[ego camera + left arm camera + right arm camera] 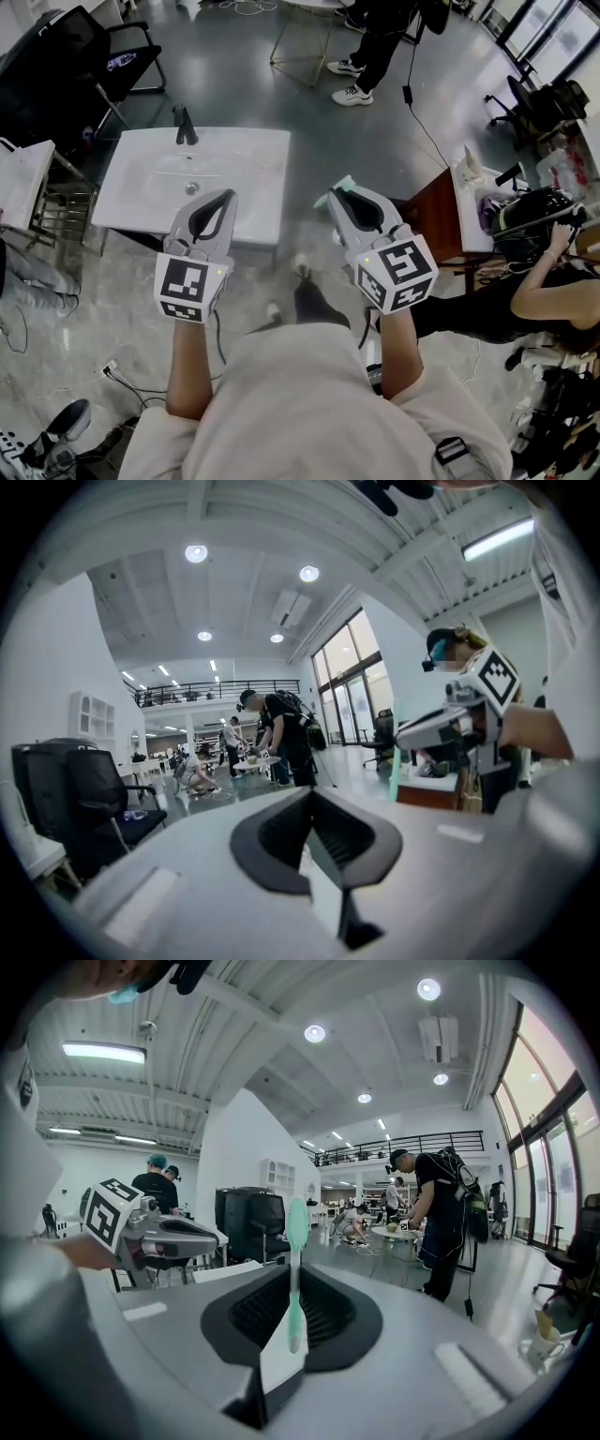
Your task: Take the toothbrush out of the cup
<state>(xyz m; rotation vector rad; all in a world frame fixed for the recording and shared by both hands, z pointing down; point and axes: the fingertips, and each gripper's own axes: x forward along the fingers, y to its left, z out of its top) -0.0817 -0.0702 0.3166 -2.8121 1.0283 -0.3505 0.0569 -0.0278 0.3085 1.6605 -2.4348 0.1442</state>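
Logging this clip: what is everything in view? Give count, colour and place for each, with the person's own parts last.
toothbrush: one, mint green, upright between the right claw's jaws
sink: one, white, ahead of the left claw
tap: one, black, at the sink's far edge
office chair: one, black, top left
side table: one, brown, right of the right claw
standing person: one, dark clothes, top centre
second person: one, black top, right edge
left claw: one, grey, shut with nothing in it
right claw: one, grey, shut on the toothbrush
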